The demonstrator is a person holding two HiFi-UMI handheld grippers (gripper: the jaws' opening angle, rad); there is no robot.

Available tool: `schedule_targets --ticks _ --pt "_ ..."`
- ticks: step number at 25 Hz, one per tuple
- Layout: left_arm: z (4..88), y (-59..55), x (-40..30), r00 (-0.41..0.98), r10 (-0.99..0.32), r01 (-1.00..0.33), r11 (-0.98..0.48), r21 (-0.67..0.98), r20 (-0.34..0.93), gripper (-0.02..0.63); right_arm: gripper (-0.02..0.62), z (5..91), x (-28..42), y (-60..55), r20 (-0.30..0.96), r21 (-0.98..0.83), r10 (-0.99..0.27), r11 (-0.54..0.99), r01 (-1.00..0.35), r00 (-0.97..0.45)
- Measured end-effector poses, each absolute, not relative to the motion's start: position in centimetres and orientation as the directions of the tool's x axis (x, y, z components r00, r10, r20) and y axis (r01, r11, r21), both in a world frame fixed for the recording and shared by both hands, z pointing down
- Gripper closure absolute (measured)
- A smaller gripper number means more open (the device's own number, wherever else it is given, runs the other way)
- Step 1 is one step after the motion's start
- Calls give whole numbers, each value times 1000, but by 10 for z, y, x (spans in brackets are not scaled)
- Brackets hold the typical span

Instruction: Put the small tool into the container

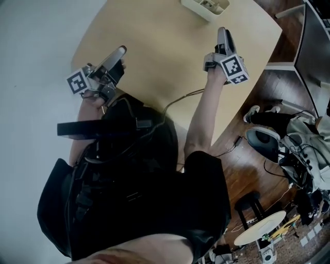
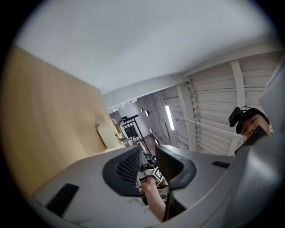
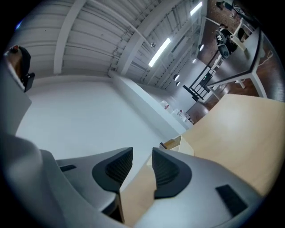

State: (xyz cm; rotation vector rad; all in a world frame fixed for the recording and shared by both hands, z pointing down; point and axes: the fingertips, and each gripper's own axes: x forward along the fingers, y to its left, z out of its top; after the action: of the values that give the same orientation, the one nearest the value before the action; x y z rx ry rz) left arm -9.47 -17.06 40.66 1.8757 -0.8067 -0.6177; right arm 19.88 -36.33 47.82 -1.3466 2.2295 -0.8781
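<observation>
Left tool (image 1: pixel 121 50) and right tool (image 1: pixel 222 31) gape empty; container (image 1: pixel 205 7) lies slantwise on table (image 1: pixel 165 62).

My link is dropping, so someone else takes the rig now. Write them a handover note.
Left gripper: open, empty, at the table's left edge.
Right gripper: open, empty, over the table, nearer the container.
Container: at the table's far edge; its contents cannot be made out.
Small tool: not visible on the table or in either gripper.
Left to do: look into the container and confirm that the tool is inside.
</observation>
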Motion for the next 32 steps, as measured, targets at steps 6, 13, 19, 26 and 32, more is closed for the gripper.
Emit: schedule_targets --ticks 6,13,19,26,32 --pt "418 -171 -110 627 -774 -264 -318 910 -89 517 514 482 216 -342 -72 -727 -909 330 -602 -411" --pt "428 -166 -107 663 -733 -181 -356 917 -154 517 548 473 253 -289 -100 -730 -949 274 -626 -299" --pt "468 -159 -119 674 -713 -85 -337 938 -195 525 572 489 249 -221 -50 -699 -966 214 -682 -252" --pt "466 -163 -104 718 -654 19 -322 947 -237 529 577 451 238 -150 -7 -643 -972 186 -743 -236" --pt "485 -151 -102 727 -621 108 -318 942 -293 533 582 457 219 -109 49 -603 -976 139 -786 -210"
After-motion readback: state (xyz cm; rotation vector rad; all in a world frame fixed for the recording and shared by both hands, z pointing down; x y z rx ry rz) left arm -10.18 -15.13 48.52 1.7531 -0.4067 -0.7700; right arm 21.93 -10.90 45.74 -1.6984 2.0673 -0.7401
